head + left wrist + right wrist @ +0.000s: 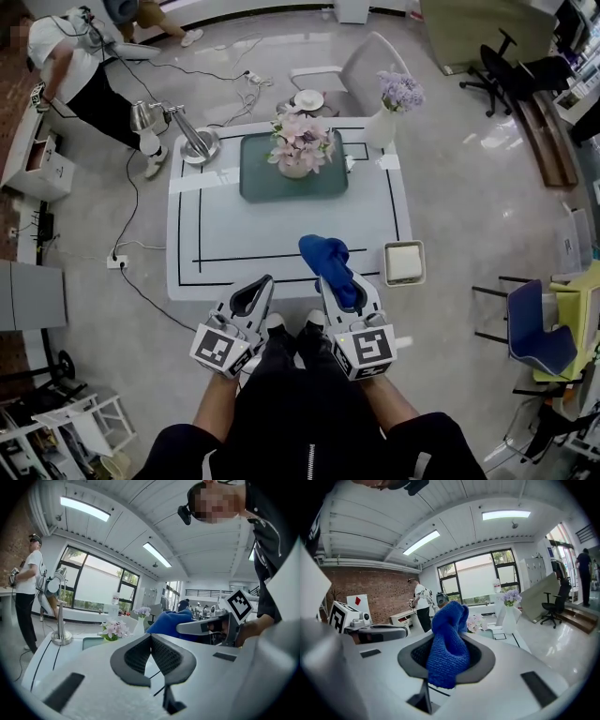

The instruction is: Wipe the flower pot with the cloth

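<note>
A white flower pot [298, 170] with pink blooms stands on a green tray [257, 178] at the far side of the white table; it shows small in the left gripper view [111, 637]. My right gripper [339, 278] hangs over the table's near edge, shut on a blue knitted cloth [327, 257] that bulges up out of its jaws [448, 644]. To its left my left gripper [253, 298] is shut with nothing in it, its pads [151, 654] meeting. Both grippers are well short of the pot.
A white vase of purple flowers [389, 112] stands at the table's far right corner. A metal stand [192, 137] sits at the far left. A small white tray [404, 262] juts off the near right edge. A chair [352, 70] is behind the table; a person [80, 70] stands far left.
</note>
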`<state>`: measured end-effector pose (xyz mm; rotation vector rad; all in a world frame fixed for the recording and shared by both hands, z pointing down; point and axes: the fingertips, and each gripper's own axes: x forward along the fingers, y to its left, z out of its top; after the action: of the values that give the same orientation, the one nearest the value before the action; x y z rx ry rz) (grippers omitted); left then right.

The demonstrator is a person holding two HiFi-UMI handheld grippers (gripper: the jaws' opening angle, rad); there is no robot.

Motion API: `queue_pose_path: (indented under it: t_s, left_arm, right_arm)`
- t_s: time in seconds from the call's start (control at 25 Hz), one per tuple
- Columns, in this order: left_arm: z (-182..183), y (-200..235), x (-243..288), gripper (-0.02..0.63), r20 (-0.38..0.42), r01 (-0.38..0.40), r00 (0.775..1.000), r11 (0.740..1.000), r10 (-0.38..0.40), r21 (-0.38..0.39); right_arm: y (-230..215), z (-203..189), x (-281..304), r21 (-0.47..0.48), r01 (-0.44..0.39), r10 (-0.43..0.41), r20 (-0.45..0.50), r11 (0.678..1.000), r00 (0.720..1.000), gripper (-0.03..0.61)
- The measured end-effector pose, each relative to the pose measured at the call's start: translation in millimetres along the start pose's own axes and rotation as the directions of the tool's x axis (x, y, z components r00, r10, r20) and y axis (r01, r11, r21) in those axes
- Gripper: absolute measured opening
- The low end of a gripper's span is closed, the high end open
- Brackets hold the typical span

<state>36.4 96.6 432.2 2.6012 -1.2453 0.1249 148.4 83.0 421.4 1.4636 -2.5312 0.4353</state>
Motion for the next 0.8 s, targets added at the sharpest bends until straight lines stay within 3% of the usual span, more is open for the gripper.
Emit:
queue_pose_path:
  t_s: [0.48,0.8]
  left_arm:
    - [13.7,9.8,-48.2,0.008,0.058,-0.032,0.998,0.999,0.031,0.008]
    - [13.9,12.9,-61.0,0.008,0.065,-0.009,0.998,1.000,0.010,-0.016]
  right_arm:
    - [63.0,8.8,-3.6,-0.128,-0.073,0.074,0.001,0.989,0.997,0.084]
    - [94.7,11.4,-6.5,-0.132,-0.090,0.091,0.005,0.987,0.996,0.084]
